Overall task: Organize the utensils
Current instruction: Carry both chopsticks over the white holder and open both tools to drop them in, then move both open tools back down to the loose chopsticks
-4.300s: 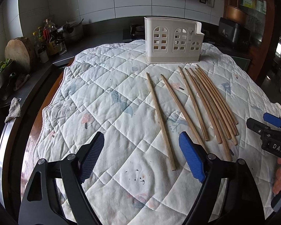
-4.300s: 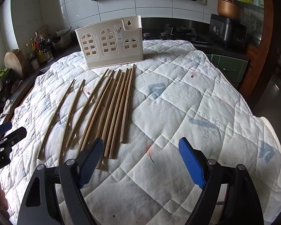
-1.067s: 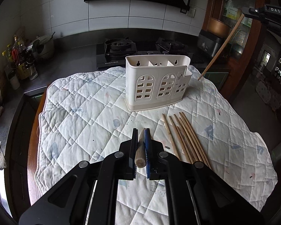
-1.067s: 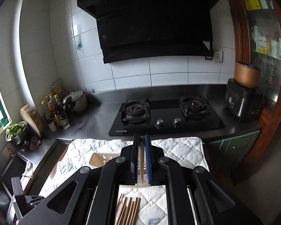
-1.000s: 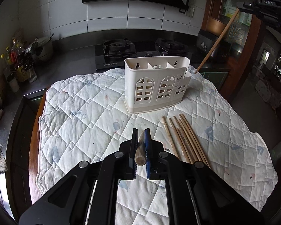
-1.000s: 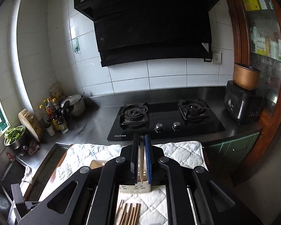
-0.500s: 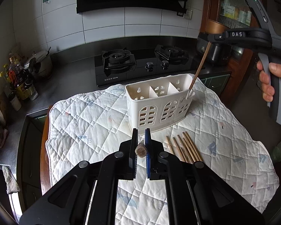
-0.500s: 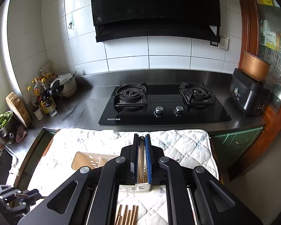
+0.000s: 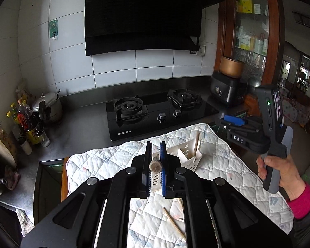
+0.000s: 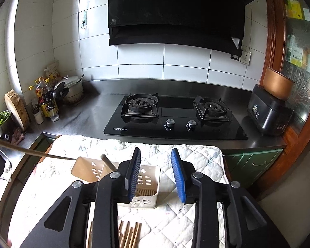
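Observation:
My left gripper is shut on a wooden chopstick, seen end-on between the blue pads, high above the quilted mat. Below it stands the white utensil holder, with one chopstick leaning in its right end. In the right wrist view my right gripper hangs over the holder; its jaws are opening and nothing is between them. A dark stick leans in the holder beside the left finger. The held chopstick reaches in from the left toward the holder's left end.
Several loose chopsticks lie on the quilt in front of the holder. Behind the quilt sit a black gas hob, a steel counter, bottles at the left and a cooker at the right. A hand holds the right gripper.
The right gripper lowered over the holder and let go of its chopstick, which now stands in the holder. The left gripper rose with its chopstick, so the holder sits lower in its view.

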{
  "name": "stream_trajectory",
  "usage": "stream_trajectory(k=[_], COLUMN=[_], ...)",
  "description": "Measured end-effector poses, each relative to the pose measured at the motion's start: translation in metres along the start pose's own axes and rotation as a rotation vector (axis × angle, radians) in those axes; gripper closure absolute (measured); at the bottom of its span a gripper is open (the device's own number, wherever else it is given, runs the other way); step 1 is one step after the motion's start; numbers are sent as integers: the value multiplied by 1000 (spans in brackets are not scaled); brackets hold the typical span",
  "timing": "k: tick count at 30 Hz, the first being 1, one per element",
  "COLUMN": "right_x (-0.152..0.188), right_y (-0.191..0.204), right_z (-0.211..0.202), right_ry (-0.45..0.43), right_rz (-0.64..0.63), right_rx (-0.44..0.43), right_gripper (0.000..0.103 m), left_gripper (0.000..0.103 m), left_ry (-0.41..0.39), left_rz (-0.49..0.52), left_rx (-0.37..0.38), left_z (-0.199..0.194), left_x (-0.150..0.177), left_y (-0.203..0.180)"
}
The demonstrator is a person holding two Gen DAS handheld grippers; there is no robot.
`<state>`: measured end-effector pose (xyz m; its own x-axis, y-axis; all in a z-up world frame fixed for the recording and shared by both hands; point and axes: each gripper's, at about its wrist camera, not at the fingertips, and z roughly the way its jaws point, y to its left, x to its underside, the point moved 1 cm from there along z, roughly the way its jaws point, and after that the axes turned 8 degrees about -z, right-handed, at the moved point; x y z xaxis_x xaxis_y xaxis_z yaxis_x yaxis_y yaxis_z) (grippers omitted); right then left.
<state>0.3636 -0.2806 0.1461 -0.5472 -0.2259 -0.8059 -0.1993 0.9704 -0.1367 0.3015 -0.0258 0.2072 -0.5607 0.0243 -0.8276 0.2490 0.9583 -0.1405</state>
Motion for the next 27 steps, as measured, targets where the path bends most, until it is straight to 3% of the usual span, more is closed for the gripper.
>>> stream_trajectory(k=[8,13,20,27], right_x=[38,78,142,208], right_y=[16,25,41,60], right_z=[-34,-54,-63,-64], right_ry=[-41,-42,11,107], right_rz=[-72,-58,-31,27], right_rx=[20,-27,-39,-86], right_gripper=[64,60,59,59], left_gripper=[97,97,95,90], left_ry=[124,186,190,127], left_rz=[-34,-68,-68,-62], left_rx=[-37,-35,-34,-8], left_z=[64,94,107,80], left_x=[-1,9,19,19], left_y=[7,13,9,0])
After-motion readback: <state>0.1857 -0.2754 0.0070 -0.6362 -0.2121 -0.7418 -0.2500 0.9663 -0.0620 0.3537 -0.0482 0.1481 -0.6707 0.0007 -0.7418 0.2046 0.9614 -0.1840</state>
